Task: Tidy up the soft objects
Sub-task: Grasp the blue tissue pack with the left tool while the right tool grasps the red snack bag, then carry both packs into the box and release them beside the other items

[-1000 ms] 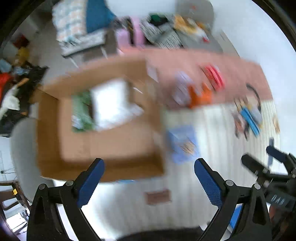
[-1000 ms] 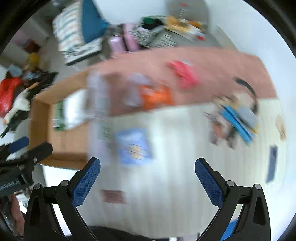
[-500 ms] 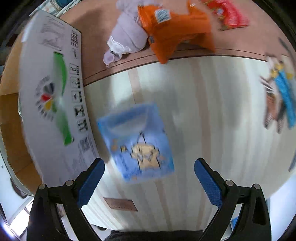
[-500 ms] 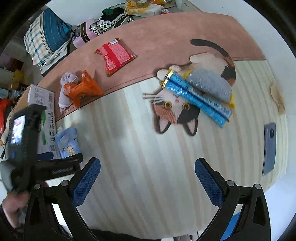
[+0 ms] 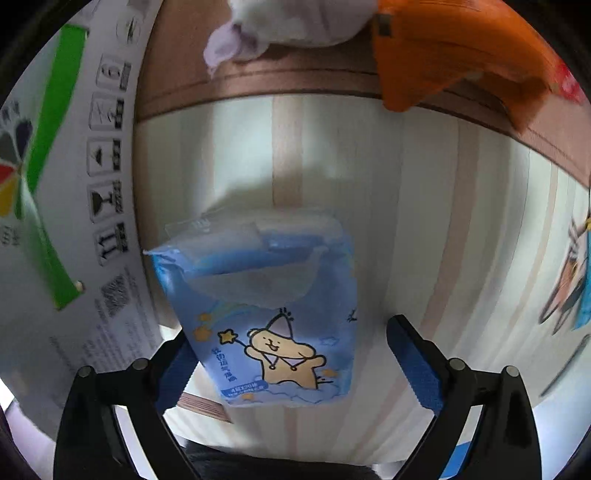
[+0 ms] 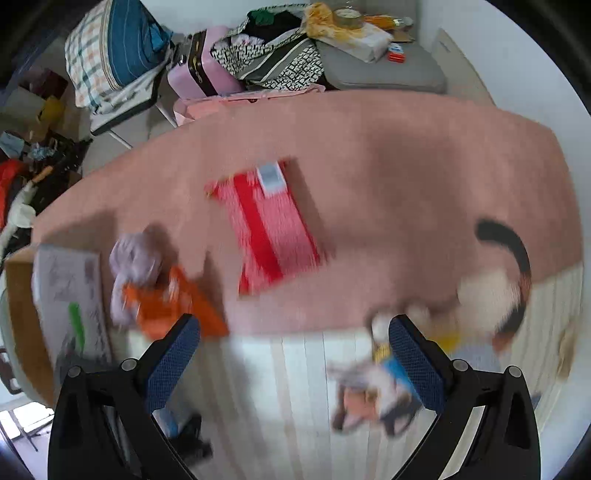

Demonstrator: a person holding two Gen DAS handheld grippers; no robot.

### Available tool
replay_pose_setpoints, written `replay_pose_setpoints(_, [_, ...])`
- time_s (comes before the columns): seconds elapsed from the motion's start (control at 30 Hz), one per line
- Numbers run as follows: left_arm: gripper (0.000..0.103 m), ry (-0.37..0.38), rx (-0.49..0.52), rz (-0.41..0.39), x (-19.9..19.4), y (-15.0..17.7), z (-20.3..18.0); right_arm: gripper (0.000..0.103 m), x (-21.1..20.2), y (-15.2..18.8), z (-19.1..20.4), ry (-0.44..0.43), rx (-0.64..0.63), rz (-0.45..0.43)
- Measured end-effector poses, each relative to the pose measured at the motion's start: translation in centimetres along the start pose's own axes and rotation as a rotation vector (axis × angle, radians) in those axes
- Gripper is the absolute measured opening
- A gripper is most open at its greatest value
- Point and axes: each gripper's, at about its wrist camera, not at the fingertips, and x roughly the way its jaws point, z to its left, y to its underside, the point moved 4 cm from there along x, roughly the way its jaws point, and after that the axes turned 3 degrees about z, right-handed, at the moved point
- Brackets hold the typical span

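A blue tissue pack (image 5: 273, 314) with a cartoon bear lies on the striped cream mat (image 5: 424, 221). My left gripper (image 5: 295, 365) is open and low over it. The pack's near end sits between the fingers and covers part of the left pad; the right pad stands apart from it. Beyond it lie a lilac cloth (image 5: 295, 22) and an orange pack (image 5: 454, 55) on the pink rug. The blurred right wrist view shows my right gripper (image 6: 295, 365) open and holding nothing, above the mat's edge. Ahead of it lie a red pack (image 6: 266, 229), the orange pack (image 6: 173, 306) and the lilac cloth (image 6: 135, 262).
A cardboard box (image 6: 22, 314) with a white printed flap (image 5: 66, 184) stands just left of the blue pack. A cat-shaped cushion (image 6: 491, 291) and a blue packet (image 6: 395, 369) lie at the right. Bags, a pink case (image 6: 203, 74) and clutter line the far side of the rug.
My left gripper has dropped closer to the blue tissue pack, which now reaches between its fingers. My right gripper has swung toward the pink rug, bringing the red pack to the centre.
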Motion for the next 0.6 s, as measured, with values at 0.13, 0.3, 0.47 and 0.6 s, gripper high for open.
replay_pose_setpoints(0.13, [0.081, 0.066, -0.026, 0.027, 0.2, 0.1, 0.3, 0.102, 2.7, -3.2, 0.4, -0.002, -0.005, 0.060])
replay_pose_setpoints(0.3, [0.056, 0.114, -0.034, 0.038, 0.2, 0.3, -0.2, 0.095, 5.7, -4.7, 0.8, 0.008, -0.016, 0.125])
replay_pose_setpoints(0.47, [0.044, 0.116, -0.025, 0.005, -0.7, 0.3, 0.5, 0.063, 6.6, -4.4, 1.3, 0.054, -0.050, 0.138])
replay_pose_setpoints(0.6, [0.042, 0.118, 0.004, -0.040, -2.3, 1.3, 0.3, 0.050, 5.8, -2.7, 1.3, 0.063, -0.065, 0.140])
